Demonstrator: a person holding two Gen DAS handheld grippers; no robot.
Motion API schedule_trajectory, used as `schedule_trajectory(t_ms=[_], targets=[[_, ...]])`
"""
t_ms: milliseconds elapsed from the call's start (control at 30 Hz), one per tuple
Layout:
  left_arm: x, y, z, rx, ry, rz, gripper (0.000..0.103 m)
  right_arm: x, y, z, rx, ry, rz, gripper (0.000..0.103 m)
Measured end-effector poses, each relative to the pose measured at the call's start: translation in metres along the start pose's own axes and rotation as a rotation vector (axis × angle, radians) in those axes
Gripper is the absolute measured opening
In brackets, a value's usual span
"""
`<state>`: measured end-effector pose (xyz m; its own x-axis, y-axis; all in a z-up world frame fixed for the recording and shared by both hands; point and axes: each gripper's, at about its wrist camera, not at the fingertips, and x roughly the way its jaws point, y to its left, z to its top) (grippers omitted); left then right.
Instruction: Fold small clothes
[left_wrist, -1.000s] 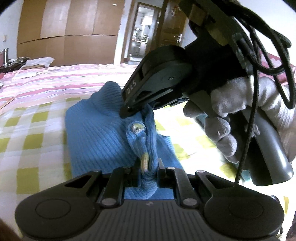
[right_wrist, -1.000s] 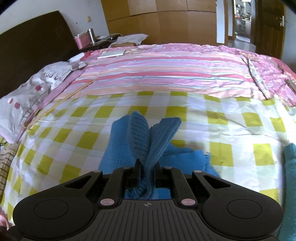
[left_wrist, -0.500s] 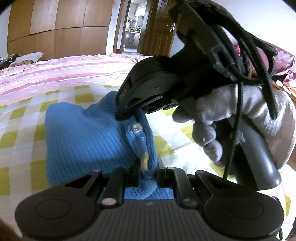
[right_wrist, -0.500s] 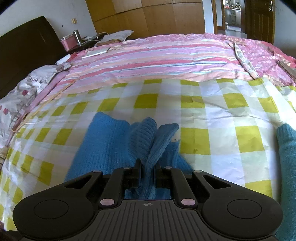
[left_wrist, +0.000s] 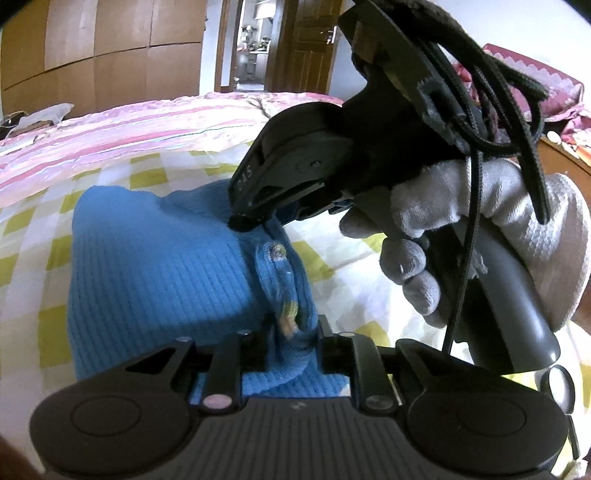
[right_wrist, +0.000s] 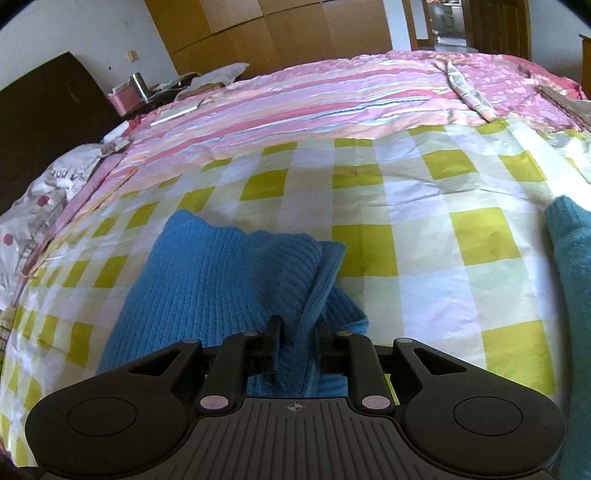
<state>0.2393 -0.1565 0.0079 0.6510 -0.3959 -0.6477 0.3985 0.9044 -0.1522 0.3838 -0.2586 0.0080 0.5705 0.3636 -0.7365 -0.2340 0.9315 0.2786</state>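
**Left wrist view: both hand-held grippers loosening on a blue knit**

The left hand-held gripper (left_wrist: 291, 332) is opening its jaws, with the buttoned edge of the blue knitted garment (left_wrist: 155, 266) bunched between them and looking as if the pads are touching it. The garment is lying folded on the yellow-and-white checked sheet (left_wrist: 33, 236) of the bed. Just beyond, the right hand-held gripper (left_wrist: 243, 221) is pointing down onto the same edge, carried by a grey-gloved hand (left_wrist: 461, 236).

In the right wrist view, the right hand-held gripper (right_wrist: 295, 332) is opening too, a ribbed fold of the garment (right_wrist: 207, 280) standing between its fingers. A teal knit (right_wrist: 569, 258) is lying at the right edge.
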Motion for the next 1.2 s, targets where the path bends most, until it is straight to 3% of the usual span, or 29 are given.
schedule_trajectory(t_ms=[167, 367, 633, 800, 867, 967, 1200], targets=[[-0.013, -0.004, 0.001, 0.023, -0.019, -0.057, 0.032, -0.015, -0.008, -0.008, 0.035, -0.024, -0.014, 0.021], [-0.035, -0.002, -0.002, 0.052, -0.036, -0.063, 0.032, -0.042, -0.01, -0.022, 0.049, -0.055, -0.014, 0.022], [-0.055, 0.024, -0.005, 0.014, -0.037, 0.012, 0.032, -0.067, 0.01, -0.044, 0.03, -0.055, 0.076, 0.026], [-0.049, 0.039, -0.009, -0.019, -0.003, 0.065, 0.032, -0.055, 0.015, -0.06, 0.011, -0.001, 0.029, 0.026], [-0.045, 0.042, -0.012, -0.02, 0.014, 0.082, 0.032, -0.049, 0.015, -0.066, 0.002, 0.017, -0.006, 0.018], [-0.039, 0.045, -0.017, -0.02, 0.041, 0.102, 0.032, -0.047, 0.014, -0.074, 0.006, 0.021, -0.027, 0.012], [-0.034, 0.048, -0.022, -0.012, 0.068, 0.114, 0.032, -0.049, 0.013, -0.086, 0.024, 0.008, -0.042, 0.011]])
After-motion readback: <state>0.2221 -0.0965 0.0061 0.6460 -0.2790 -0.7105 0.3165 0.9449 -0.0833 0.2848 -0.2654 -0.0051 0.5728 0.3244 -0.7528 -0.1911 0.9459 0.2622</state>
